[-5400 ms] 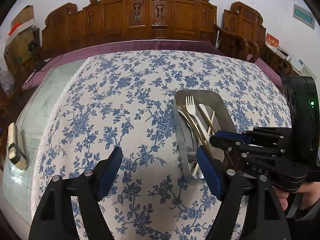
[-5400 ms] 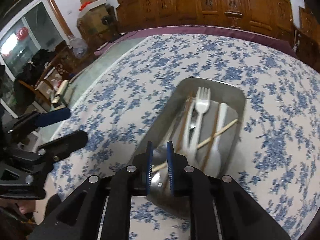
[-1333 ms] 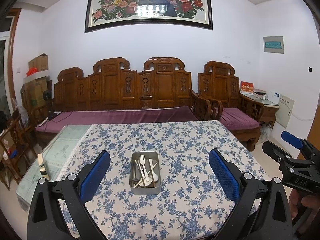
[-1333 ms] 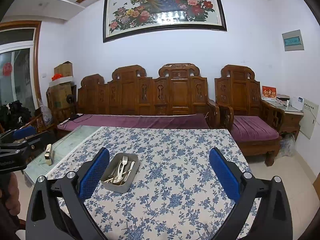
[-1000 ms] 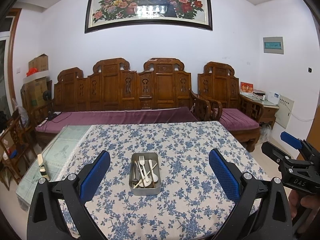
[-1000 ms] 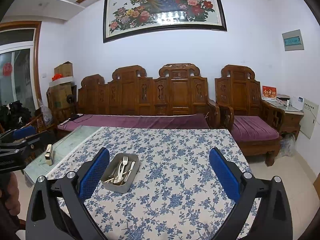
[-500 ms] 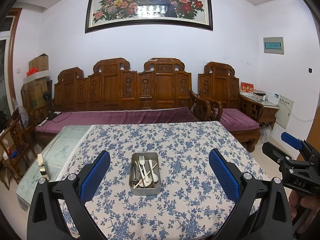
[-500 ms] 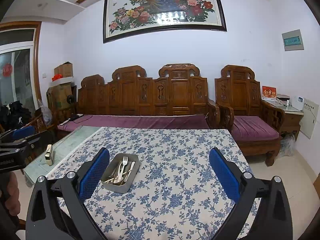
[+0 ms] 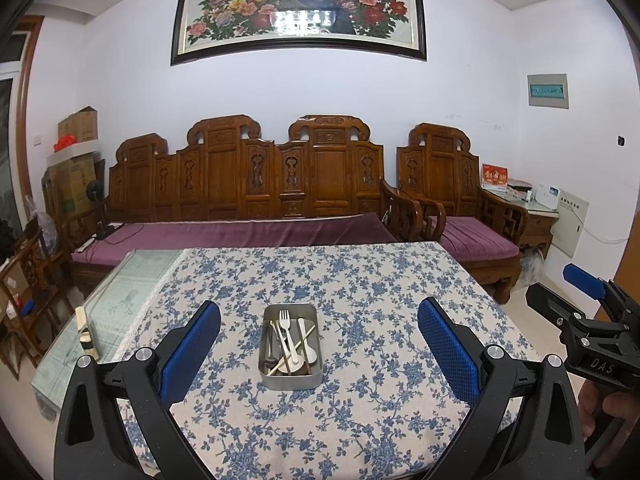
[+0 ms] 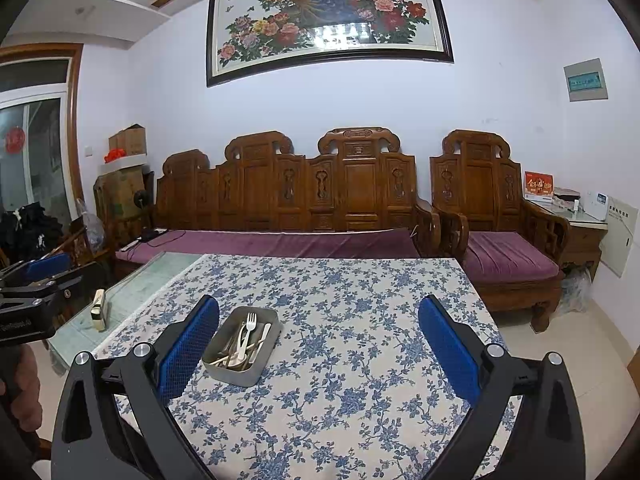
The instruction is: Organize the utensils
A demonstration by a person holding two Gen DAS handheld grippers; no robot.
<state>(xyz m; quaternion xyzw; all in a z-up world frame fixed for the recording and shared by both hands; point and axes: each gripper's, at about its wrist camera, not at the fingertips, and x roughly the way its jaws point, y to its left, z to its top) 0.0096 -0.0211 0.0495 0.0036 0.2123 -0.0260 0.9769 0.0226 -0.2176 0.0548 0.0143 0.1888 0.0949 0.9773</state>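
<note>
Left wrist view: my left gripper [image 9: 319, 334] is spread wide with nothing between its blue-padded fingers [image 9: 191, 346], held back from and above the table. Rectangular grey metal tray [image 9: 290, 379] sits on the blue-flowered white tablecloth [image 9: 360, 296], framed between my two fingers, well apart from both. Inside the tray: white plastic fork [image 9: 285, 326] with tines pointing away, white plastic spoon [image 9: 306, 340] beside it to the right, pale wooden chopsticks [image 9: 294, 346] lying slanted across them, dark handle on the left, cannot tell what it is. My right gripper [image 9: 560, 294] shows at the right edge, beyond the table edge, fingers apart, held by a hand [image 9: 600, 420]. Small cream and gold block [image 9: 86, 330] on the uncovered green glass strip at the table's left. Carved brown wooden sofa with purple cushions [image 9: 248, 200] behind the table, framed peacock-and-peony painting [image 9: 298, 8] on the wall.

Right wrist view: my right gripper [image 10: 319, 332] is also wide apart, gripping nothing, well back from the table. Same tray [image 10: 236, 372] sits just beside my left-side blue pad [image 10: 188, 344] in this view, not touching. Fork [image 10: 249, 330] and chopsticks [image 10: 240, 354] visible inside, rest too small to sort. Left gripper [image 10: 44, 274] at the left edge, fingers parted, off the table.
</note>
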